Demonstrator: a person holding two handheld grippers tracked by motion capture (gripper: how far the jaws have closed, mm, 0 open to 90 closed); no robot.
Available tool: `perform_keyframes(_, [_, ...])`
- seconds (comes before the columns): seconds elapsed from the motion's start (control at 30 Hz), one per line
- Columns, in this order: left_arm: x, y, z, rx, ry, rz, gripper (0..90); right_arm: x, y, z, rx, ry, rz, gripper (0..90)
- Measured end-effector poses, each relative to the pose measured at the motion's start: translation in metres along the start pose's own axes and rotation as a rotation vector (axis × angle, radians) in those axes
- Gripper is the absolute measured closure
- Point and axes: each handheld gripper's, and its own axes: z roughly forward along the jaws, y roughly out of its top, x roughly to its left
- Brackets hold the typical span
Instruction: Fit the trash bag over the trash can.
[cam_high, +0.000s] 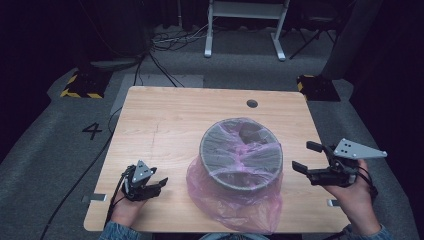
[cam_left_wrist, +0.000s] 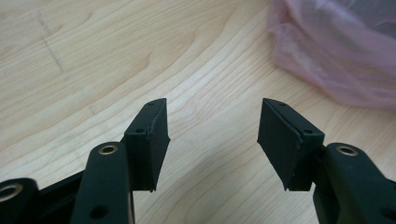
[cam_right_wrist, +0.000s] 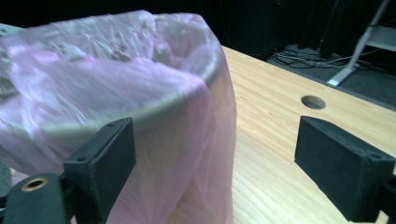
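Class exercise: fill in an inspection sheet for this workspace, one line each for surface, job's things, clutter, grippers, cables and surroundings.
Surface: wooden table with a round hole near the far edge.
Job's things: grey bin lined with a pink bag draped over its rim.
Clutter: nothing seen.
Grippers: left gripper open, low over the table; right gripper open, beside the bin; neither holds anything.
Cables: black cable trailing off the table's left side; more on the floor behind.
Surroundings: grey carpet, white frame.

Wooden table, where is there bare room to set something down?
The wooden table is bare left of the grey bin in its pink plastic bag, up to the far edge and round hole. The near middle is crowded by the bag.
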Motion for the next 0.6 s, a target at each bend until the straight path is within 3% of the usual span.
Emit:
perform_keyframes(0.07, [0.002,-0.001,0.000,0.003,0.007,0.001,42.9,0.001,0.007,0.001,0.008,0.015,-0.010,15.8])
perform_keyframes(0.1, [0.003,-0.002,0.000,0.002,0.010,-0.001,42.9,0.001,0.008,0.002,0.020,0.034,0.038,18.5])
perform_keyframes(0.17, [0.004,-0.003,0.000,0.003,0.019,-0.003,42.9,-0.001,0.008,0.003,0.056,0.049,0.238,14.1])
perform_keyframes(0.23, [0.005,-0.004,0.000,0.004,0.021,-0.004,42.9,-0.003,0.012,0.006,0.053,0.066,0.188,19.0])
perform_keyframes(0.27, [0.005,-0.004,0.000,0.004,0.023,-0.010,42.9,-0.004,0.013,0.007,0.057,0.057,0.171,17.0])
perform_keyframes(0.5, [0.007,-0.006,0.002,0.015,0.035,-0.017,42.7,-0.008,0.021,0.014,0.029,-0.002,0.120,15.2])
perform_keyframes(0.53, [0.007,-0.006,0.003,0.014,0.036,-0.019,42.6,-0.007,0.023,0.016,0.017,0.020,0.132,15.7])
perform_keyframes(0.6, [0.007,-0.006,0.003,0.018,0.039,-0.020,42.7,-0.005,0.026,0.017,0.031,0.062,0.084,15.6])
